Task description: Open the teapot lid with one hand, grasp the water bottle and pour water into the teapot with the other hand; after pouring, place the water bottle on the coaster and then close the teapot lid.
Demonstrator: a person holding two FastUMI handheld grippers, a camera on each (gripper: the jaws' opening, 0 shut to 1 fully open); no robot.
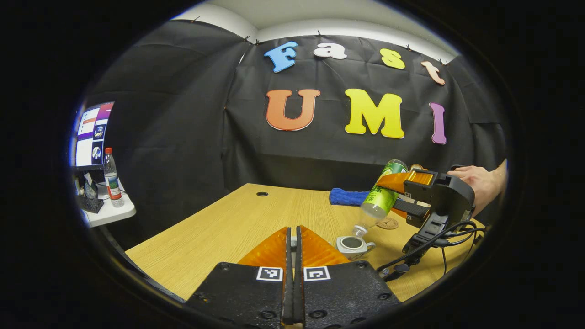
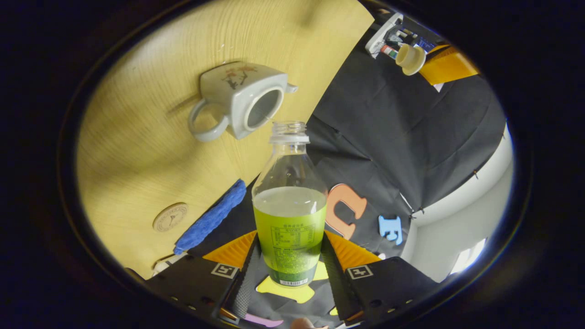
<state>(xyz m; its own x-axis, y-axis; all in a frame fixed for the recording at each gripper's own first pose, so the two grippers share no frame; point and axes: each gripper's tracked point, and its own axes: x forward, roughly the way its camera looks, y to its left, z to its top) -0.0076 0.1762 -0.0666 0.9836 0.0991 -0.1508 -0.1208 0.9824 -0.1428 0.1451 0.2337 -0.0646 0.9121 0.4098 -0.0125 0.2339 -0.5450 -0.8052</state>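
The right hand-held gripper (image 2: pixel 290 256) pinches the water bottle (image 2: pixel 290 219) by its labelled body, long axis tipped neck-down toward the teapot (image 2: pixel 237 98). The bottle's mouth hangs just above the open teapot on the worktop (image 2: pixel 137 151). The coaster (image 2: pixel 170 216) lies beyond the teapot, beside a blue cloth (image 2: pixel 212 217). The left hand-held gripper (image 1: pixel 293 256), fingers pressed together, sits nearer than the teapot.

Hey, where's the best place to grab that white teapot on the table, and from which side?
Grip the teapot by its loop handle, coming from the side opposite the spout. The handle sticks out clear of the body; the bottle hangs over the open mouth.
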